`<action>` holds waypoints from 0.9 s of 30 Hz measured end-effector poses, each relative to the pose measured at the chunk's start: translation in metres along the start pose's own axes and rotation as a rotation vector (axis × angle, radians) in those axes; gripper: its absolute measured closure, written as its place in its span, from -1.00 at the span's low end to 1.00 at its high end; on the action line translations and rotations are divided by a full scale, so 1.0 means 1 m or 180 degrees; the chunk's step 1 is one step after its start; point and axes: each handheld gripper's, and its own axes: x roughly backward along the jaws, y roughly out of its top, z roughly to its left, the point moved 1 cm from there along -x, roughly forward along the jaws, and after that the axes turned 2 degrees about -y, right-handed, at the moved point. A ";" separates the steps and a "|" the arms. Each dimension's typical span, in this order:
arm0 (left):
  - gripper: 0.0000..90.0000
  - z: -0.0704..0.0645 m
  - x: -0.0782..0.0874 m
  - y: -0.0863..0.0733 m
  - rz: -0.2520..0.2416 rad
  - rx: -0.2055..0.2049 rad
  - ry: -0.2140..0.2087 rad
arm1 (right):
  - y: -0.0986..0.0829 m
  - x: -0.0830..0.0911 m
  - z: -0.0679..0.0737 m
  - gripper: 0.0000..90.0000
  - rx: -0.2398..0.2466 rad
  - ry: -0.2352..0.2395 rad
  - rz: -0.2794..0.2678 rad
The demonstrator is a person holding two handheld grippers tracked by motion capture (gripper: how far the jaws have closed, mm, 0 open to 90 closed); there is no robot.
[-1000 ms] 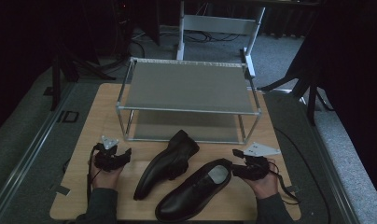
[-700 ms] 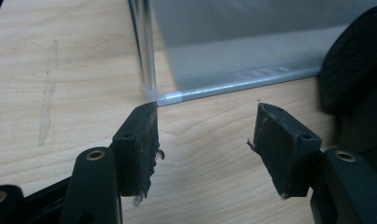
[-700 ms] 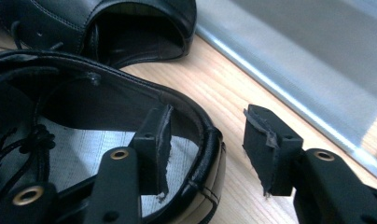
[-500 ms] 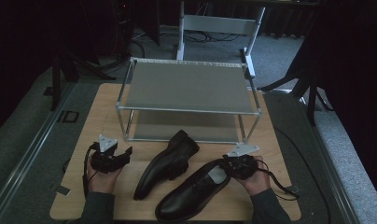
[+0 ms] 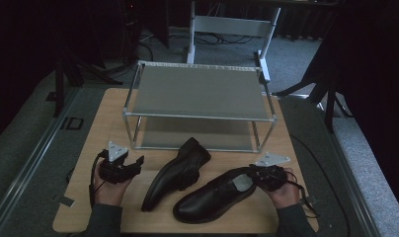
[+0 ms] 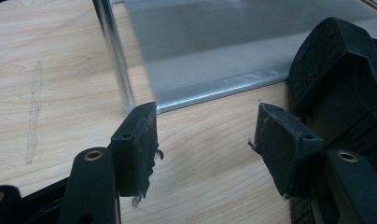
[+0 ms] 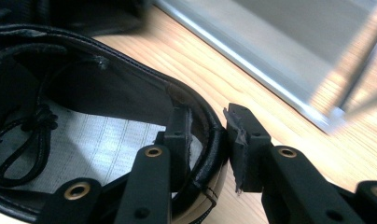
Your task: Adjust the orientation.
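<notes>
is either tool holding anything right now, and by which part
The right tool grips the nearer black shoe by the back rim of its heel collar, one jaw inside and one outside. The left tool is open over bare table, holding nothing.

bare table (image 5: 108,118) left, shoes (image 5: 178,170) crowd middle

I'm looking forward and down from high over the surface (image 5: 103,113). My left gripper (image 6: 203,140) camera is skimming low toward the rack (image 6: 214,51); the right gripper (image 7: 207,140) camera is sitting close on the shoe (image 7: 84,135) heel, sharing that rack.
</notes>
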 end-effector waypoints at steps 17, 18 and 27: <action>-0.11 -0.007 -0.004 0.002 0.0012 -0.0063 -0.0002 | -0.038 0.026 -0.049 0.59 -0.0689 -0.0589 0.0032; -0.11 -0.007 -0.005 0.002 0.0014 -0.0066 -0.0001 | -0.040 0.027 -0.049 0.59 -0.0710 -0.0596 0.0028; -0.11 -0.008 -0.007 0.001 0.0040 -0.0066 -0.0032 | -0.047 0.037 -0.047 0.52 -0.0808 -0.0521 0.0069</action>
